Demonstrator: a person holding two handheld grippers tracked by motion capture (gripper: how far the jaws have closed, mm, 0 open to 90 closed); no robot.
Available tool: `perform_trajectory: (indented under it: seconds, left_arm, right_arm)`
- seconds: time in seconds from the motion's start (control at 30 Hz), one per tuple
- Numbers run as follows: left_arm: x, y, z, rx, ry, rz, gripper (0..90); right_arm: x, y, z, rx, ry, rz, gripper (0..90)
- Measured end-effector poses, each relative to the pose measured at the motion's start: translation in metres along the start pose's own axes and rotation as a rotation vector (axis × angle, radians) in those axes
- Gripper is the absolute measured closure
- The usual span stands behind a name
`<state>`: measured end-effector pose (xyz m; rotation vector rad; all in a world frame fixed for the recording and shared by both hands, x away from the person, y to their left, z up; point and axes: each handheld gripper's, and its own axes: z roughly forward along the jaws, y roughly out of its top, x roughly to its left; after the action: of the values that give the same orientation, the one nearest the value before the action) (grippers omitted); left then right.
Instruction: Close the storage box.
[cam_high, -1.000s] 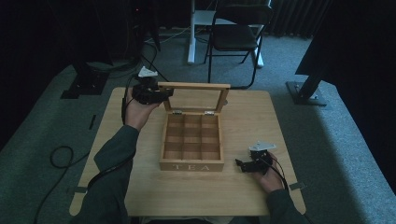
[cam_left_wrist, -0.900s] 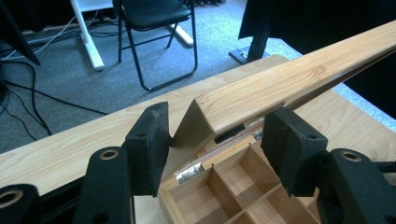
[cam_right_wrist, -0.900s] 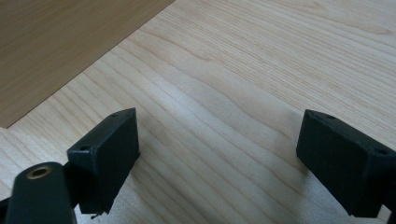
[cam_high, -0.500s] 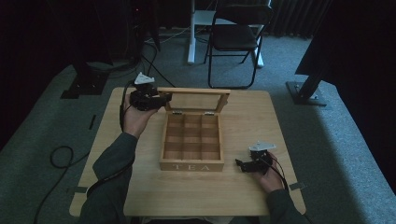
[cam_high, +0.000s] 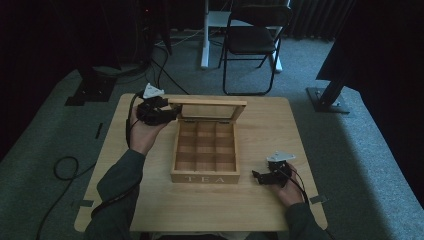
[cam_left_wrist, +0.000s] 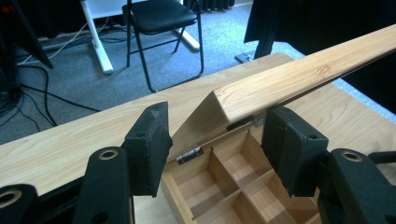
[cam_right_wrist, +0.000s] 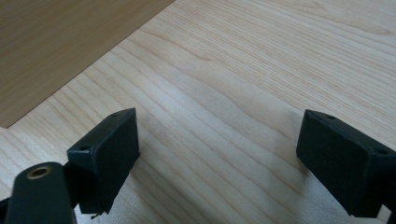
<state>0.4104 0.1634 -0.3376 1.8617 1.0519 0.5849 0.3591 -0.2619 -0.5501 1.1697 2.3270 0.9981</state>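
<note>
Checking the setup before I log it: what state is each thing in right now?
Tea box: open, compartments empty.
Lid: raised, tilted, its corner between the left tool's pads.
Left tool: open around the lid corner, no visible pressing.
Right tool: open, empty, low over the table.

The tea box (cam_high: 205, 150) sits on the middle of the bench (cam_high: 150, 200), between the two sets of fingers. Its lid (cam_high: 207, 106) stands raised at the far side. The left gripper (cam_high: 167, 116) is at the lid's left end, whose corner lies between the left fingers (cam_left_wrist: 148, 144), compartments below. The right gripper (cam_high: 256, 176) rests just right of the box's near corner, bare bench between its fingers (cam_right_wrist: 107, 158). A chair (cam_high: 252, 37) stands on the floor beyond the bench.
</note>
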Motion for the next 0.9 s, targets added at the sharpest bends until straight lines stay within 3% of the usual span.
perform_trajectory:
  seconds: [0.23,0.57,0.9]
  left_arm:
    - [-0.003,-0.008,-0.003,-0.003,-0.006,-0.006,41.7]
    - [-0.003,-0.018,-0.007,-0.014,-0.037,-0.066,41.2]
    - [-0.010,-0.024,-0.011,0.000,-0.021,-0.042,41.2]
  right_arm:
    - [0.000,0.000,0.000,0.000,-0.001,0.001,12.8]
    - [0.000,0.000,0.000,0.001,0.000,0.004,12.7]
    - [0.000,0.000,0.000,0.000,-0.001,0.003,12.8]
